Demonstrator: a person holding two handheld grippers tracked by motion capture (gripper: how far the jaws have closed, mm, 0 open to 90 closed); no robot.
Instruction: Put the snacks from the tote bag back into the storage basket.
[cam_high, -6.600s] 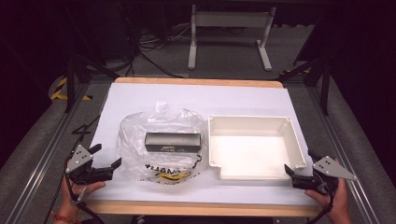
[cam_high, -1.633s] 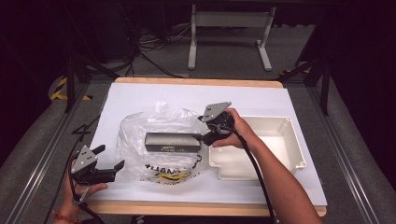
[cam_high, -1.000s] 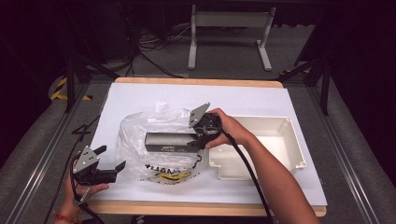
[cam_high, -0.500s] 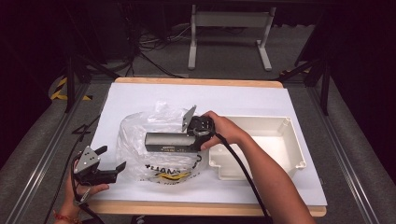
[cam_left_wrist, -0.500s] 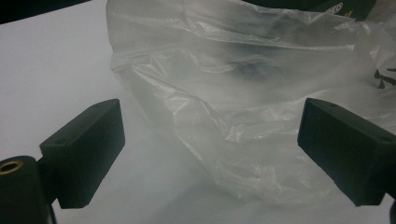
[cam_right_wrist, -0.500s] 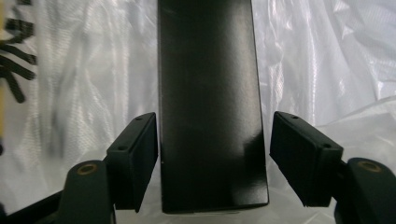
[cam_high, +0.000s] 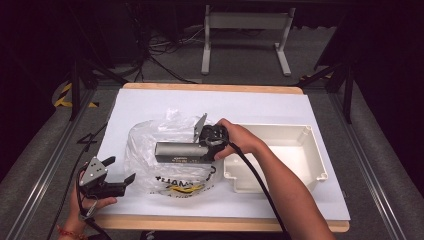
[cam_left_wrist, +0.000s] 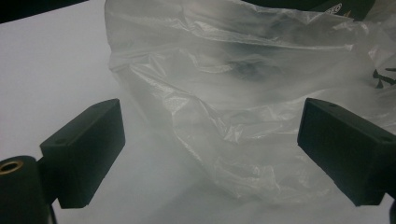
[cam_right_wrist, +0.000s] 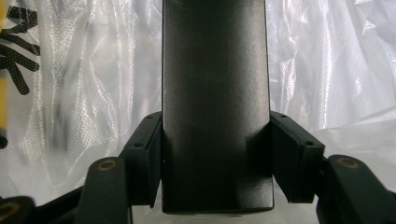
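Left edge: the left gripper (cam_high: 117, 175) sits at the near left corner of the table (cam_high: 150, 105), held in a hand (cam_high: 82, 200), cable trailing off the side.
Left jaws: wide apart, nothing between them; in the left gripper view the crumpled bag (cam_left_wrist: 243, 107) lies just ahead of the pads, apart from both.
In the way: loose clear plastic bunches up around the box (cam_high: 182, 151), so any approach from the left meets the bag first.
Bag: it lies on the white sheet left of centre, black and yellow print on its near part; the box rests on it or in it, hard to say which through the clear film.
Box: dark, long, lying level across the middle of the bag, its right end at the right gripper (cam_high: 206, 142).
Right jaws: they've just been closing, and now both pads (cam_right_wrist: 289, 158) press the box's sides, box end clamped between them.
Tray: the white tray (cam_high: 305, 135) stands just right of the bag, with the person's forearm crossing its near left corner.
Beyond: a metal stand (cam_high: 245, 35) stands on the floor behind the table.
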